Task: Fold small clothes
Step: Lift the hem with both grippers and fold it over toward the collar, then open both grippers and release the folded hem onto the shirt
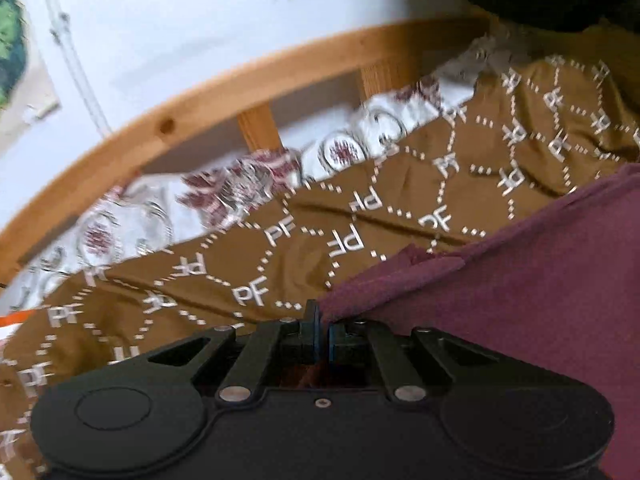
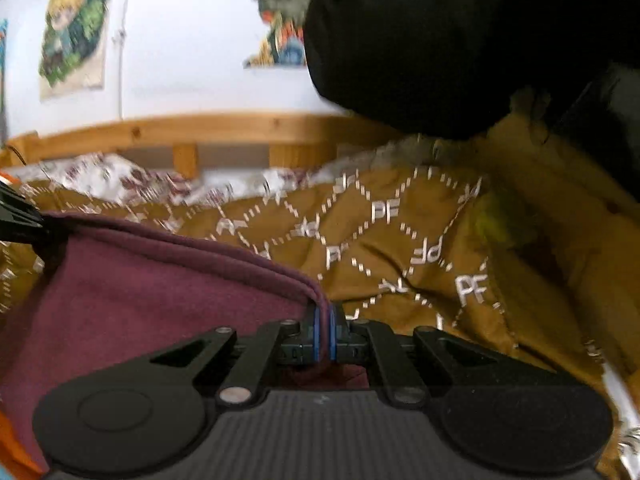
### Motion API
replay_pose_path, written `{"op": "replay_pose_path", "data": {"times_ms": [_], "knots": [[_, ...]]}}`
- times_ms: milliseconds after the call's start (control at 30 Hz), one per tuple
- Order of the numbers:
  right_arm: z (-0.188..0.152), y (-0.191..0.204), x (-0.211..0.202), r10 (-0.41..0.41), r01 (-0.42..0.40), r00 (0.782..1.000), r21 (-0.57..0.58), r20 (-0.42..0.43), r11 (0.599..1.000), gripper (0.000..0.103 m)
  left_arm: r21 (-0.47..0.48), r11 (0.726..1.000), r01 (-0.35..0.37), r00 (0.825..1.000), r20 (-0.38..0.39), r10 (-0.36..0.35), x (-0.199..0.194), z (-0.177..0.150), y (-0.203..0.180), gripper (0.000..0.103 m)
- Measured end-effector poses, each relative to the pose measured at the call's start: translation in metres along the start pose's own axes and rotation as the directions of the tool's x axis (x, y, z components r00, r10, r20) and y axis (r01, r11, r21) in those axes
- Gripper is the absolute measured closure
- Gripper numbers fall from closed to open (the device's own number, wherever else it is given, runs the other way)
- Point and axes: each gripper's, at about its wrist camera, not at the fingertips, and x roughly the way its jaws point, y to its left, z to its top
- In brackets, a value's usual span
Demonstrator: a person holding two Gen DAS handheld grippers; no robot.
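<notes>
A maroon garment [image 1: 520,300] hangs stretched between my two grippers above a brown bedspread [image 1: 360,184] printed with "PF". My left gripper [image 1: 322,326] is shut on one corner of the garment, which runs off to the right. My right gripper [image 2: 325,330] is shut on the doubled hem of the same garment [image 2: 140,288], which runs off to the left. The left gripper shows as a black shape [image 2: 18,216] at the left edge of the right wrist view, holding the far end.
A wooden bed rail [image 1: 240,84] runs behind the bedspread, with a white patterned sheet [image 1: 224,192] along it. Posters hang on the white wall [image 2: 74,28]. A large black shape [image 2: 440,40] fills the upper right. Something orange [image 2: 16,452] lies at the lower left.
</notes>
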Motion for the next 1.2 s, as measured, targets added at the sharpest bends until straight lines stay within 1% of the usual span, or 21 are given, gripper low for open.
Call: {"op": "replay_pose_path", "data": {"times_ms": [133,300,333,367,400,433,467,500,533,667,700,733,900,933,967,1000,1067,1100,1133,1167,1200], "knots": [[-0.013,-0.008,0.031,0.007,-0.005,0.999,0.023,-0.052,1.0,0.097,-0.012,1.0,0.027,0.999,-0.042,-0.028,0.032,-0.003,0.0,0.099],[-0.023,-0.008,0.05,0.009,-0.006,0.996,0.032,-0.084,0.999,0.097,-0.031,0.999,0.041,0.997,-0.068,-0.043,0.051,-0.006,-0.001,0.098],[-0.025,-0.009,0.052,0.014,-0.011,0.997,0.031,-0.082,0.999,0.096,-0.041,0.998,0.044,0.996,-0.073,-0.047,0.053,-0.007,0.0,0.092],[-0.025,-0.01,0.054,0.02,-0.018,0.997,0.034,-0.079,0.999,0.095,-0.05,0.998,0.048,0.996,-0.074,-0.052,0.052,-0.008,0.002,0.083],[-0.026,-0.011,0.054,0.032,-0.028,0.996,0.042,-0.078,0.999,0.086,-0.058,0.997,0.054,0.996,-0.072,-0.058,0.051,-0.009,0.004,0.077],[-0.027,-0.012,0.052,0.047,-0.042,0.996,0.057,-0.077,0.997,0.073,-0.065,0.996,0.064,0.995,-0.07,-0.069,0.049,-0.009,0.007,0.058],[-0.027,-0.014,0.051,0.057,-0.052,0.996,0.072,-0.074,0.996,0.065,-0.069,0.994,0.086,0.994,-0.063,-0.09,0.045,-0.011,0.012,0.037],[-0.028,-0.015,0.048,0.067,-0.061,0.996,0.083,-0.067,0.995,0.048,-0.078,0.992,0.099,0.993,-0.053,-0.103,0.04,-0.013,0.015,0.027],[-0.028,-0.015,0.045,0.069,-0.064,0.996,0.086,-0.059,0.994,0.034,-0.086,0.99,0.111,0.993,-0.041,-0.115,0.034,-0.016,0.02,0.017],[-0.034,-0.016,0.026,0.06,-0.056,0.998,0.113,-0.031,0.992,0.013,-0.122,0.982,0.143,0.989,-0.011,-0.145,0.008,-0.037,0.039,0.008],[-0.037,-0.015,0.018,0.057,-0.053,0.998,0.133,-0.023,0.99,0.005,-0.131,0.979,0.156,0.987,-0.008,-0.158,0.002,-0.044,0.044,0.008],[-0.04,-0.015,0.009,0.05,-0.047,0.999,0.143,-0.019,0.989,0.0,-0.132,0.976,0.174,0.984,-0.01,-0.177,-0.004,-0.051,0.048,0.008],[-0.064,-0.002,-0.035,0.011,-0.013,1.0,0.151,0.019,0.988,0.0,-0.141,0.962,0.232,0.971,-0.026,-0.238,-0.033,-0.085,0.057,0.011],[-0.071,0.001,-0.045,0.009,-0.013,1.0,0.157,0.028,0.988,0.0,-0.143,0.96,0.242,0.968,-0.037,-0.249,-0.037,-0.092,0.056,0.016],[-0.077,0.004,-0.052,0.009,-0.015,0.999,0.158,0.04,0.987,0.0,-0.143,0.959,0.246,0.966,-0.049,-0.256,-0.038,-0.097,0.055,0.023],[-0.081,0.006,-0.056,0.006,-0.013,0.999,0.157,0.05,0.987,0.0,-0.143,0.958,0.25,0.964,-0.06,-0.26,-0.04,-0.101,0.054,0.028],[-0.087,0.011,-0.06,0.016,-0.024,0.998,0.136,0.058,0.99,0.002,-0.145,0.955,0.258,0.96,-0.076,-0.271,-0.045,-0.109,0.051,0.05],[-0.088,0.012,-0.061,0.022,-0.031,0.998,0.133,0.064,0.991,0.007,-0.145,0.953,0.265,0.957,-0.084,-0.279,-0.047,-0.112,0.05,0.057],[-0.089,0.012,-0.061,0.031,-0.039,0.998,0.141,0.063,0.989,0.014,-0.144,0.952,0.268,0.955,-0.09,-0.283,-0.048,-0.115,0.048,0.068],[-0.089,0.012,-0.06,0.043,-0.051,0.997,0.154,0.058,0.987,0.017,-0.146,0.951,0.272,0.953,-0.095,-0.287,-0.05,-0.117,0.047,0.073],[-0.09,0.012,-0.06,0.054,-0.063,0.997,0.168,0.055,0.984,0.022,-0.144,0.951,0.275,0.952,-0.101,-0.29,-0.051,-0.118,0.045,0.075]]}}
